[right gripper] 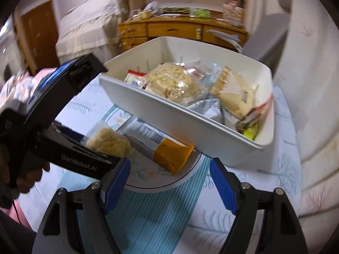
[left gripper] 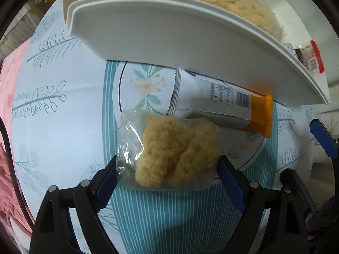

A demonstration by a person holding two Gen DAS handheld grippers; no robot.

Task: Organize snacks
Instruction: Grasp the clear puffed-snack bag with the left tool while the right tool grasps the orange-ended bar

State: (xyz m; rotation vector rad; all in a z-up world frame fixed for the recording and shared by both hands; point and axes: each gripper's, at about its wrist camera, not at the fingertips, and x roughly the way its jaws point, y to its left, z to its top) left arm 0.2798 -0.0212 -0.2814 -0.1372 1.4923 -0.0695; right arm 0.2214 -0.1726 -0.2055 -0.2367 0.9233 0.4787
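Left claw (left gripper: 167,176) pointed straight down, spread, straddling the bagged pastry (left gripper: 175,150) on the cloth-covered counter (left gripper: 63,110); pads apparently not pressing. Right claw (right gripper: 169,184) spread, empty, low near the orange-ended packet (right gripper: 161,146). White bin (right gripper: 190,124) beside both already held snacks, the likely destination.

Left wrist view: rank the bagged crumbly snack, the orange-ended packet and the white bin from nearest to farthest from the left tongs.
1. Bagged crumbly snack, lying between the left tongs, whose pads are not pressing it.
2. Orange-ended packet, just beyond the snack, to the upper right, one end under the bin.
3. White bin, farthest, across the top.
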